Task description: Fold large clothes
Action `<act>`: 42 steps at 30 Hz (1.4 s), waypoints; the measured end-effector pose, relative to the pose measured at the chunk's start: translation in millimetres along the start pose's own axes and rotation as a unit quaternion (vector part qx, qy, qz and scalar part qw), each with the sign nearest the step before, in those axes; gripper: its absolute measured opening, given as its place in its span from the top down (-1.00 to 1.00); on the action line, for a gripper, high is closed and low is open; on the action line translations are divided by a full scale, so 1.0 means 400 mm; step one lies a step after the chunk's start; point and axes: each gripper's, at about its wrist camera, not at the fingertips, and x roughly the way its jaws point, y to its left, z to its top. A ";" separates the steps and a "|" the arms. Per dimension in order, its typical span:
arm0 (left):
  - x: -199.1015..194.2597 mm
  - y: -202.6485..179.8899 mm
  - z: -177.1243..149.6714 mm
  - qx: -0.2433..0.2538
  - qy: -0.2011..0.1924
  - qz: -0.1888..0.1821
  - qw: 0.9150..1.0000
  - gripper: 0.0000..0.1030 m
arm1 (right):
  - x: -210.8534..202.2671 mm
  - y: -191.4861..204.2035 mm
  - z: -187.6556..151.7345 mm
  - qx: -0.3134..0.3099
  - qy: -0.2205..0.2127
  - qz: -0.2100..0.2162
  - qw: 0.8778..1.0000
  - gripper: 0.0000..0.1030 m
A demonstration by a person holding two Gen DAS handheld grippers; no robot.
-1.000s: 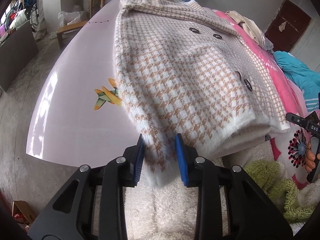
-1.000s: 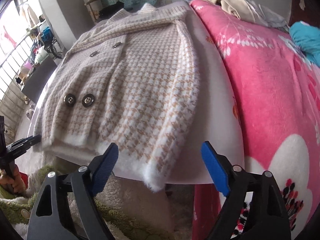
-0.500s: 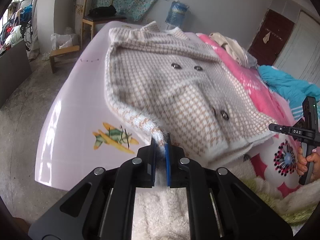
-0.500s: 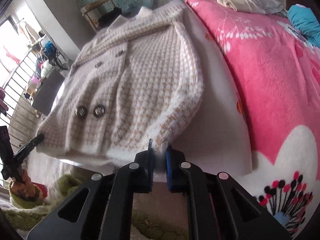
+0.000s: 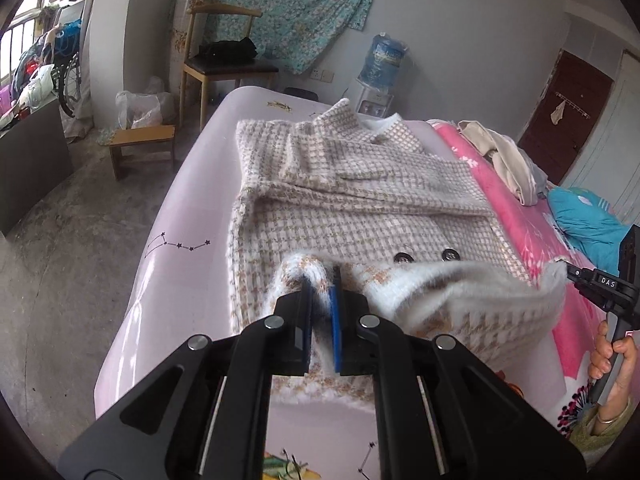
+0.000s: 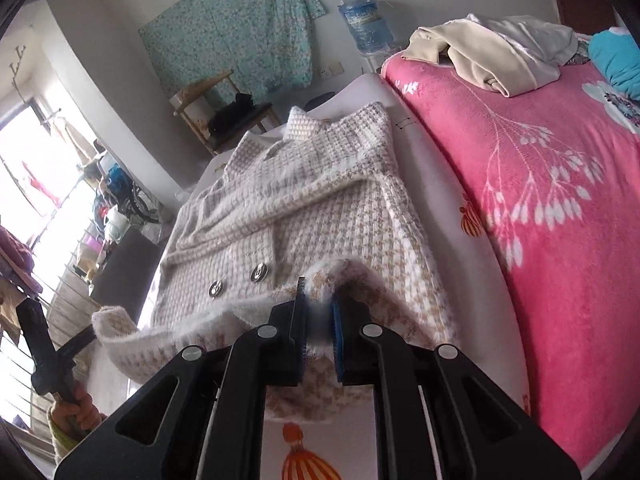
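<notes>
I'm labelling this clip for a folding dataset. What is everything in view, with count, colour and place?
coat: one, beige-and-white check, flat on the board, hem lifted
buttons: two showing, dark, coat front
board: one, pale pink, under the coat
blanket: one, pink with white flowers, beside the board
clothes pile: one, cream and white, on the blanket
blue cloth: one, far on the blanket
chair: one, wood, by the wall
stool: one, wood, on the floor
water bottle: one, blue, beyond the board
left claw: black with blue pads, shut on the hem
right claw: the same, shut on the hem
</notes>
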 end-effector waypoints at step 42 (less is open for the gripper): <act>0.033 0.039 -0.237 -0.113 0.098 -0.100 0.984 -0.27 | -0.010 -0.087 -0.202 0.032 0.079 -0.018 0.996 -0.21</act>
